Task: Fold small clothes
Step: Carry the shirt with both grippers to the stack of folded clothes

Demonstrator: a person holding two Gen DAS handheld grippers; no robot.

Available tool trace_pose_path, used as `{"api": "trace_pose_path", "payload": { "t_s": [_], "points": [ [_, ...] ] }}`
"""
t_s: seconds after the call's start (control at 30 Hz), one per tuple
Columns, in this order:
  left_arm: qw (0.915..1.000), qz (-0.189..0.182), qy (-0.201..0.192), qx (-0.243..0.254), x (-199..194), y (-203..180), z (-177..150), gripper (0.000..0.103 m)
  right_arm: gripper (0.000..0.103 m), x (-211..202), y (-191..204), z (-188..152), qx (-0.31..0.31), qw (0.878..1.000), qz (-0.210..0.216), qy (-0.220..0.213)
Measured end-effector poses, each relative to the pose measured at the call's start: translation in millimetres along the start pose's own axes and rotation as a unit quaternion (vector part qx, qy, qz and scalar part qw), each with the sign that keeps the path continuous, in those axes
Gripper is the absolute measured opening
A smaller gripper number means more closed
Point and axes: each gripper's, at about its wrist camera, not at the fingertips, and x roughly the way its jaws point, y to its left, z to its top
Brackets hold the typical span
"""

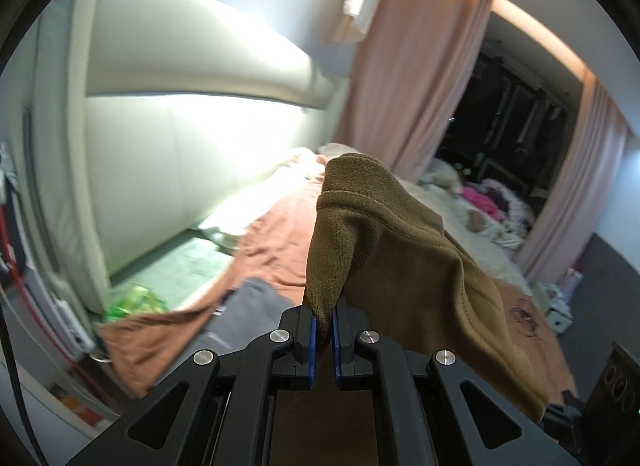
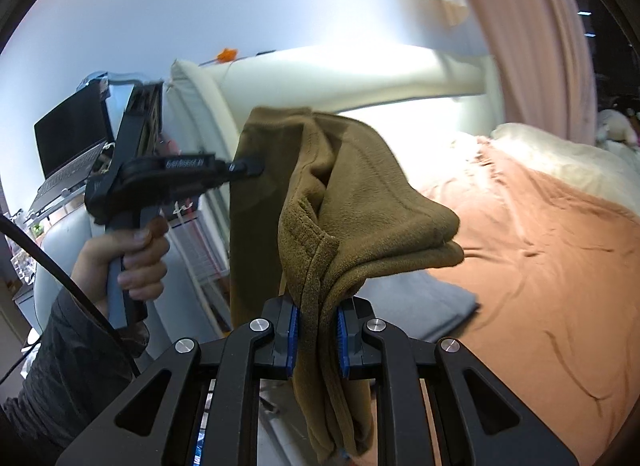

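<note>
Two grippers, left and right, have fingers clamped on the garment; we hold it aloft, hanging above the bed.

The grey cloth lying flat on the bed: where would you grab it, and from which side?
Judging by its pose, take the grey cloth by its near corner, coming in low from the bed's foot side. It lies flat on the orange sheet, so only an edge or corner gives the fingers something to pinch.
</note>
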Motion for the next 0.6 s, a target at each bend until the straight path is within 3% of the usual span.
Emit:
{"api": "trace_pose_path", "payload": {
  "t_s": [0.13,0.27,0.6],
  "points": [
    [0.9993,0.034,0.009,0.009,8.1,9.1,0.9,0.005,0.012,20.7,-17.3,-6.6,0.011,0.999,0.03,0.019],
    [0.9976,0.064,0.022,0.016,32.6,21.4,-1.1,0.005,0.012,38.5,-49.2,-8.8,0.019,0.999,0.032,0.029],
    [0.9912,0.1,0.077,0.04,141.6,28.8,-4.2,0.005,0.012,57.4,-198.1,-21.9,0.064,0.996,-0.007,0.056]
  ]
}}
